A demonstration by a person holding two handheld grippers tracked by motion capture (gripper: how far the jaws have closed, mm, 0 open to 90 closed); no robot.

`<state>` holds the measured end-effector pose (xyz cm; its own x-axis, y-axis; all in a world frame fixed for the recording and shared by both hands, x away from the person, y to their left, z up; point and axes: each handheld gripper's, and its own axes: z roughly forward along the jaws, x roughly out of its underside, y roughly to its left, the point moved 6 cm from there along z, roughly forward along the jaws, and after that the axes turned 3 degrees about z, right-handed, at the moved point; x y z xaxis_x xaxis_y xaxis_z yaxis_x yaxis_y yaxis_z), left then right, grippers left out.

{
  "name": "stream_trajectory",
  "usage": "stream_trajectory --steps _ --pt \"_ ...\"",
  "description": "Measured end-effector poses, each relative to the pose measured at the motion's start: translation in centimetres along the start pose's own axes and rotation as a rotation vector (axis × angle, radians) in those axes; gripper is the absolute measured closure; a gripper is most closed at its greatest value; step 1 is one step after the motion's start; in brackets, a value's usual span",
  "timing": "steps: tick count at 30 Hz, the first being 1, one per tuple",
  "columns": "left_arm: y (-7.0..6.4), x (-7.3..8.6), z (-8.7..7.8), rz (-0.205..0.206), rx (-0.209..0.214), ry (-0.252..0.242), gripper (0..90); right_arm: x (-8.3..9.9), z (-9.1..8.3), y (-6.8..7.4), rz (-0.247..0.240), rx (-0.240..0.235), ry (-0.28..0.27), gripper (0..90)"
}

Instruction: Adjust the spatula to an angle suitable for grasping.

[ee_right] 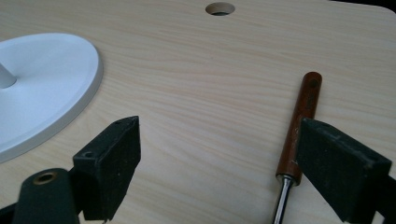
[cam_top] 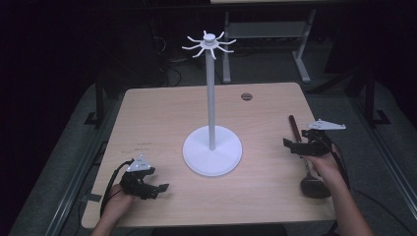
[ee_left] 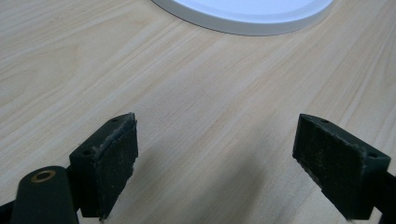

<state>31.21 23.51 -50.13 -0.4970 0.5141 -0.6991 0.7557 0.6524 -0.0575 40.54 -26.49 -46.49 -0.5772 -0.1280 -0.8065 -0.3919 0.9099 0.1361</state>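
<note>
At the left claw (ee_left: 217, 168): spread wide, nothing between the 2 jaws but bare wood. Held low by the near left corner of the desk (cam_top: 162, 113), aimed toward the middle, with the rim of the white base (ee_left: 243, 18) just ahead. Probably parked there, out of the way yet close enough to steady that base.

At the right claw (ee_right: 219, 168): likewise gaping, clasping nothing. Hovering near the right edge, above a long utensil (ee_right: 299, 126) with a reddish wooden grip and a metal shaft. Grip seen from this claw's camera right at the inner face of 1 jaw, not yet centred in the gap; contact hard to judge. Looks like a line-up for a pinch across the wood, which calls for a small sideways shift first.

Outward along the utensil: laid roughly parallel to the right edge, grip toward the far side, dark rounded head (cam_top: 314, 187) toward the near right corner, partly under the hand. Likely a ladle, though too dim to be sure.

Beyond, at the desk's middle: a white stand (cam_top: 211, 98), 1 thin upright pole on the round base, crowned by a ring of curved hooks (cam_top: 209, 44), all bare. Presumably meant for hanging such a utensil, hence the central, reachable spot. Near the far edge, 1 round cable hole (cam_top: 246, 96).
</note>
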Motion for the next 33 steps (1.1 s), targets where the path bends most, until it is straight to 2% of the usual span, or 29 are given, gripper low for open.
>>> stream_trajectory --steps 4,13,19,22,33 --pt "0.0 0.0 0.0 0.005 0.002 -0.003 13.8 -0.3 0.0 -0.5 0.021 0.001 -0.012 14.3" --pt "0.0 0.0 0.0 0.004 0.001 -0.002 13.8 -1.6 0.4 -2.2 0.055 0.043 -0.028 14.9" --pt "0.0 0.0 0.0 0.004 0.004 -0.003 13.8 -2.2 0.8 -3.5 0.069 0.067 -0.006 14.3" --pt "-0.1 0.0 0.0 0.003 0.004 -0.005 13.9 -2.4 1.1 -4.0 0.089 0.071 -0.014 15.4" --pt "-0.1 0.0 0.1 0.006 0.005 0.000 13.9 -1.2 2.8 -6.7 0.122 0.142 0.035 47.5"
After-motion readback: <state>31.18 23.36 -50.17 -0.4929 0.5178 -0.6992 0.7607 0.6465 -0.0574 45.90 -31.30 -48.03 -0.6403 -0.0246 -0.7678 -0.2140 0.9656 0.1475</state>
